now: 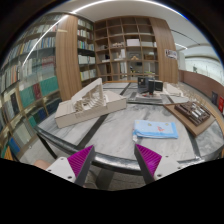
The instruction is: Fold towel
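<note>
A light blue folded towel (156, 129) lies flat on the grey round table (110, 135), beyond my fingers and a little to the right. My gripper (112, 160) is open and empty, held above the table's near rim. Its two magenta pads (80, 158) stand wide apart, with nothing between them. The towel is well ahead of the right finger and apart from it.
A white architectural model (88, 103) stands on the table at the left. A wooden tray with dark items (192, 112) sits at the right. A monitor (150, 85) stands at the back. Bookshelves (120, 50) line the walls behind.
</note>
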Motion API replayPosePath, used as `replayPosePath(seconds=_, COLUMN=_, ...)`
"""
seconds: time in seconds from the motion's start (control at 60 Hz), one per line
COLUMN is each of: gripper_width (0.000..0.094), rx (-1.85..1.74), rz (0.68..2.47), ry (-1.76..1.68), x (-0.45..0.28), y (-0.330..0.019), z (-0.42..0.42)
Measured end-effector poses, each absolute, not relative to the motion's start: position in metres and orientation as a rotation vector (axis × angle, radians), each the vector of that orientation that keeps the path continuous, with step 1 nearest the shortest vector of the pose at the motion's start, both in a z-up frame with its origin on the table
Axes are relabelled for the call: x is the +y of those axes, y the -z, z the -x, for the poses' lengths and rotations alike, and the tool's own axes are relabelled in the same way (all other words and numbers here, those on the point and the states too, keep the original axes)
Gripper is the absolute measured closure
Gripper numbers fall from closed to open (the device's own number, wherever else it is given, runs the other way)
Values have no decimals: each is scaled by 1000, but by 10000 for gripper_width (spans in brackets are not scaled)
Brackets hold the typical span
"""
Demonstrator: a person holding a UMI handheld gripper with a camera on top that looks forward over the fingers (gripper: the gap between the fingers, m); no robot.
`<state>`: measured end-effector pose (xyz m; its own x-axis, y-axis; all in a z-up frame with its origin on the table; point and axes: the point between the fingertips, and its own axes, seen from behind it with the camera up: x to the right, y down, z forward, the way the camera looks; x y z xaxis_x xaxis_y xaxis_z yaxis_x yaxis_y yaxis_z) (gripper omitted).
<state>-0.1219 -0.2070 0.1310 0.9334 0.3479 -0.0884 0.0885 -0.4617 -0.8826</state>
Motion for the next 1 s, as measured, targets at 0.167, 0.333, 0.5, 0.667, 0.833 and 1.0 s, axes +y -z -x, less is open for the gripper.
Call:
replayPosePath(seconds=0.167, gripper_width=108, rx=-386, rz=2017, ry=-382, x=-193, y=-133, z=154)
replayPosePath(seconds=0.333, gripper_width=101, rx=-412, rz=2026, ry=-346, x=-138, y=-120, z=147)
replayPosePath(seconds=0.5, gripper_width=139, rx=-333, rz=2110, ry=-189, x=-51, y=-82, z=90)
replayPosePath(seconds=0.667, gripper_width=197, rx=-350, rz=2180, ry=-188, x=17, y=-40, z=83)
replayPosePath(seconds=0.833, gripper_width=367, rx=-383, rz=2176, ry=-185, x=47, y=-17, z=107)
replayPosePath(seconds=1.0, gripper_width=806, rx=-394, rz=2201, ry=-52, x=64, y=14, z=97)
